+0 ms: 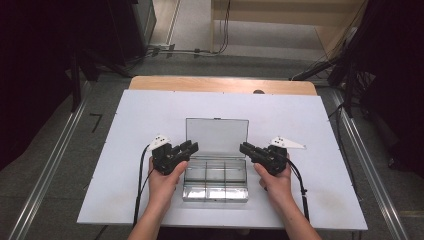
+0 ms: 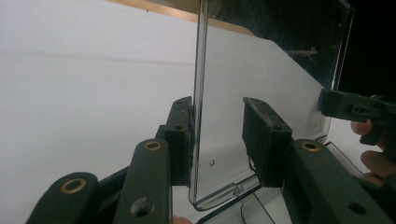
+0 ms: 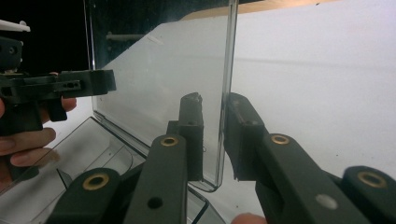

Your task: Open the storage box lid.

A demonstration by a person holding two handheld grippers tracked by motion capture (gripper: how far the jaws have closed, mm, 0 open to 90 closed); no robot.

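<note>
A clear plastic compartment box lies open on the white board, its lid standing upright. My left gripper is at the lid's left edge. In the left gripper view the lid stands between the jaws of that gripper: it lies against the left pad, and a clear gap separates it from the right pad. My right gripper is at the lid's right edge. In the right gripper view its jaws sit tight on both faces of the lid.
The white board covers a wooden table with bare room all around the box. Beyond the far edge are floor, cables and dark stands. A cable trails from each gripper toward the near edge.
</note>
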